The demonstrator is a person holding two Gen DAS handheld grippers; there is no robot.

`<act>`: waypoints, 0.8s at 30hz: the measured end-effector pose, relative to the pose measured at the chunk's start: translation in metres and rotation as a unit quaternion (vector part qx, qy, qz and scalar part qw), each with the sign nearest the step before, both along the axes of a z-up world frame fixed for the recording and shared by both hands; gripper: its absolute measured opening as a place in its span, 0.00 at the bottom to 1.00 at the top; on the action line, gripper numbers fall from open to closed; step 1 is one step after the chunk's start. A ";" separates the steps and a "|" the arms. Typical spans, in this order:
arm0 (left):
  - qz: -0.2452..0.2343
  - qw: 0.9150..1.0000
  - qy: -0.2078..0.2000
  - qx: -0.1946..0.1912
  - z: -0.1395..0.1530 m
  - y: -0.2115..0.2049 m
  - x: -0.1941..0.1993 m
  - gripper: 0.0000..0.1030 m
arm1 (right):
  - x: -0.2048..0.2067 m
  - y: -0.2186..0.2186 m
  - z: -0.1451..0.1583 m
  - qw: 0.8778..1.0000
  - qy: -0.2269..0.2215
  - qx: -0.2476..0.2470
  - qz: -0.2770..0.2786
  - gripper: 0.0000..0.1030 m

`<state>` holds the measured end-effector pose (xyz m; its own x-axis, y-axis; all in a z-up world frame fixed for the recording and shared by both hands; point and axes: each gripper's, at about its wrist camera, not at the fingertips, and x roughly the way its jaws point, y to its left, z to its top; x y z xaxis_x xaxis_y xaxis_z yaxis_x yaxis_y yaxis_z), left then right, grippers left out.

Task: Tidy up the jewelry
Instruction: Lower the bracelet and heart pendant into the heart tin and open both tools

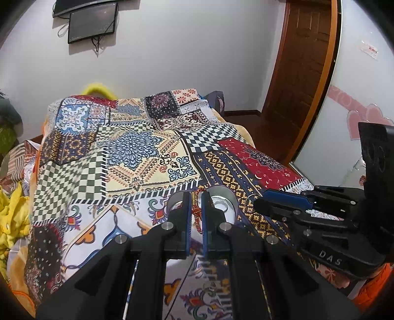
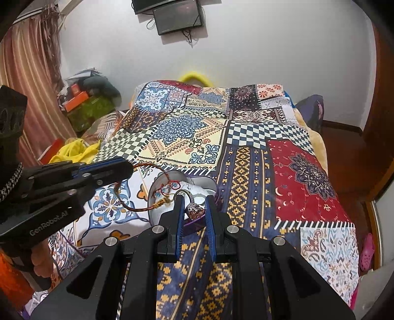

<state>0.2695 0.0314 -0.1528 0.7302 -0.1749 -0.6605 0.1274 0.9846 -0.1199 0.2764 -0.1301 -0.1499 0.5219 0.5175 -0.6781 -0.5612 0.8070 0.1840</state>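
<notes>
White walls (image 2: 270,49) enclose the room, with a dark wall-mounted screen (image 2: 178,18) above the bed, a brown wooden door (image 1: 303,61) at the right side and a striped curtain (image 2: 27,73) at the left. The bed (image 2: 307,137) is covered by a patchwork-print bedspread (image 2: 197,133) of checkered, floral and red panels; a pile of boxes and clothing (image 2: 86,103) sits beside it near the curtain. A heart-shaped tin (image 2: 211,183) with white lining rests on the bedspread near its front edge. The left tool (image 2: 131,167) is clenched on a red cord bracelet (image 2: 128,204), whose loop trails down into the tin. The right tool (image 2: 194,209) grasps a stone-set ring (image 2: 194,210) between its blue pads, just over the tin's near rim.
</notes>
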 end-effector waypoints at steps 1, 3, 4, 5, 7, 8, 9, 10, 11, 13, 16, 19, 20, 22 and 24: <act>0.000 1.000 0.002 0.000 -0.002 0.000 0.003 0.05 | 0.002 0.002 -0.002 1.000 0.001 -0.001 0.002 0.15; -0.001 1.000 0.007 -0.001 -0.007 -0.001 0.008 0.05 | 0.005 0.006 -0.005 1.000 0.004 -0.004 0.006 0.15; -0.002 1.000 0.011 -0.002 -0.010 -0.001 0.012 0.05 | 0.006 0.009 -0.006 1.000 0.005 -0.006 0.009 0.15; -0.002 1.000 0.013 -0.003 -0.012 -0.001 0.013 0.05 | 0.007 0.011 -0.007 1.000 0.006 -0.008 0.012 0.15; -0.004 1.000 0.021 -0.004 -0.018 -0.001 0.018 0.05 | 0.010 0.013 -0.010 1.000 0.008 -0.011 0.016 0.15; -0.005 1.000 0.025 -0.005 -0.021 -0.001 0.021 0.05 | 0.011 0.016 -0.012 1.000 0.010 -0.015 0.018 0.15; -0.005 1.000 0.029 -0.006 -0.023 -0.001 0.023 0.05 | 0.013 0.016 -0.014 1.000 0.011 -0.017 0.020 0.15; -0.005 0.999 0.033 -0.008 -0.026 0.000 0.025 0.05 | 0.014 0.018 -0.015 0.999 0.012 -0.019 0.022 0.15; -0.005 0.999 0.036 -0.009 -0.028 0.000 0.026 0.05 | 0.015 0.020 -0.017 0.999 0.014 -0.021 0.025 0.15; -0.007 0.999 0.040 -0.013 -0.031 0.001 0.028 0.05 | 0.017 0.022 -0.019 0.999 0.017 -0.025 0.029 0.15; -0.009 0.999 0.043 -0.014 -0.033 0.002 0.030 0.05 | 0.020 0.025 -0.022 0.999 0.021 -0.032 0.034 0.15; -0.010 0.999 0.047 -0.011 -0.034 0.002 0.030 0.05 | 0.021 0.028 -0.024 0.998 0.023 -0.038 0.039 0.15; -0.010 0.999 0.048 -0.011 -0.034 0.002 0.030 0.05 | 0.020 0.029 -0.024 0.998 0.023 -0.041 0.040 0.15; -0.009 0.999 0.052 -0.013 -0.035 0.003 0.030 0.05 | 0.021 0.031 -0.026 0.998 0.024 -0.046 0.042 0.15; -0.009 0.998 0.053 -0.013 -0.035 0.004 0.029 0.05 | 0.021 0.032 -0.026 0.998 0.025 -0.049 0.043 0.15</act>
